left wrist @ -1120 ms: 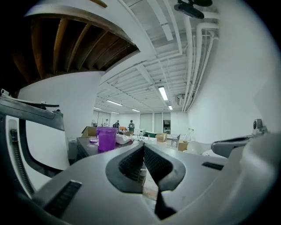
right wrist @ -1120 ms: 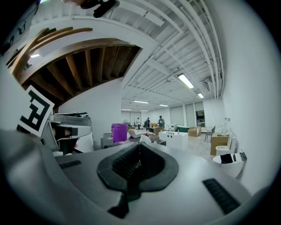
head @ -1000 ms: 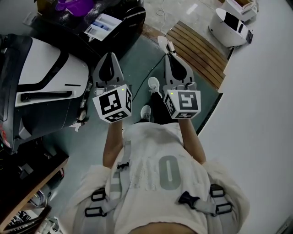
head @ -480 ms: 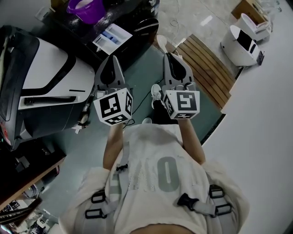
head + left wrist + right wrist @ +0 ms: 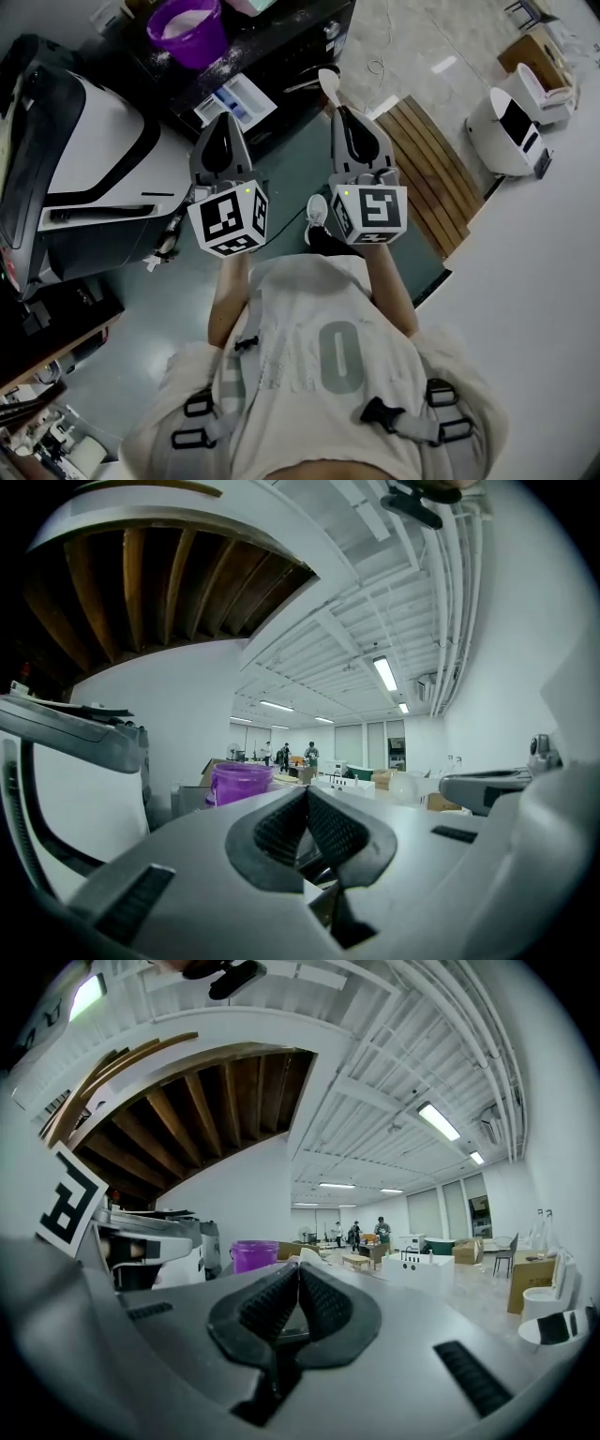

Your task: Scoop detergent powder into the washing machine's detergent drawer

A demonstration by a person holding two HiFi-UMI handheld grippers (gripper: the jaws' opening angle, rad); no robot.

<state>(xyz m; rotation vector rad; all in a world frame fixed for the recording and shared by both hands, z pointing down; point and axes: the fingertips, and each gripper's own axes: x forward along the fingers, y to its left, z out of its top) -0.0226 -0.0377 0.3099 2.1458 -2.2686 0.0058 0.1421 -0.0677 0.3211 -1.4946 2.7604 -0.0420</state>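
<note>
A dark tabletop (image 5: 286, 42) stood at the far side. A purple bucket (image 5: 185, 28) holding something white sat near its left end, with white powder (image 5: 246, 37) scattered over the surface around it. A white drawer with a blue compartment (image 5: 234, 101) lay at the tabletop's near edge. Below it, the grey-green floor (image 5: 281, 155) carried a white-and-black washing machine (image 5: 94, 169) on the left, and a thin cable (image 5: 284, 217) trailed across the middle. A slatted wooden panel (image 5: 441, 159) lay along the floor's right edge, and a white rounded appliance (image 5: 511, 122) stood just beyond it.

Industrial lab hall: exposed ceiling pipes (image 5: 448, 602), strip lights (image 5: 384, 674).
</note>
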